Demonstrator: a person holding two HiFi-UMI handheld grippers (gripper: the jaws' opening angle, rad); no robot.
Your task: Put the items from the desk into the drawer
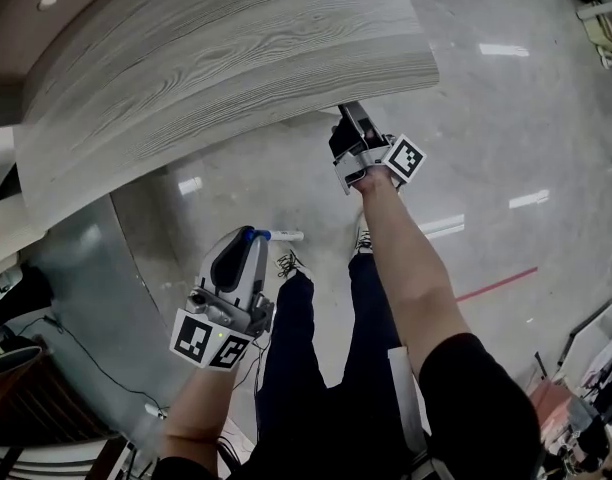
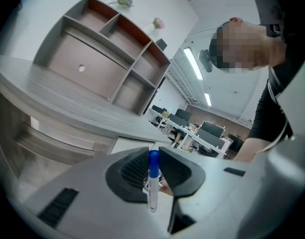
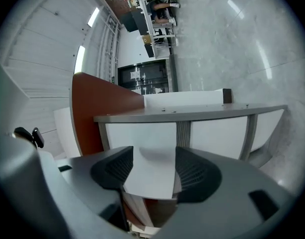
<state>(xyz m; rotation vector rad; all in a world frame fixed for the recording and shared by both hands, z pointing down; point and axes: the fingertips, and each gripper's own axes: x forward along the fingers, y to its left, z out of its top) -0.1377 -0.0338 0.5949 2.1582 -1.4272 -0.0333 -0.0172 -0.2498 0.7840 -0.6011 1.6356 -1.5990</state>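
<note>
A white marker with a blue cap (image 2: 153, 179) stands upright between the jaws of my left gripper (image 2: 153, 166), which is shut on it. In the head view the marker (image 1: 287, 235) sticks out sideways from the left gripper (image 1: 254, 236), held low over the floor beside the grey wood desk (image 1: 236, 58). My right gripper (image 1: 348, 116) reaches under the desk's front edge. Its jaws stand wide open. A white panel (image 3: 152, 153) under the desktop, maybe the drawer front, shows between the right gripper (image 3: 153, 166) jaws. I cannot see either pad touching it.
An open shelf unit (image 2: 107, 59) stands on the desk. The person's legs (image 1: 316, 348) and shoes are over the polished floor (image 1: 506, 168), which has a red line (image 1: 496, 284). Cables (image 1: 76, 353) lie at the lower left. Office desks (image 2: 202, 133) stand far behind.
</note>
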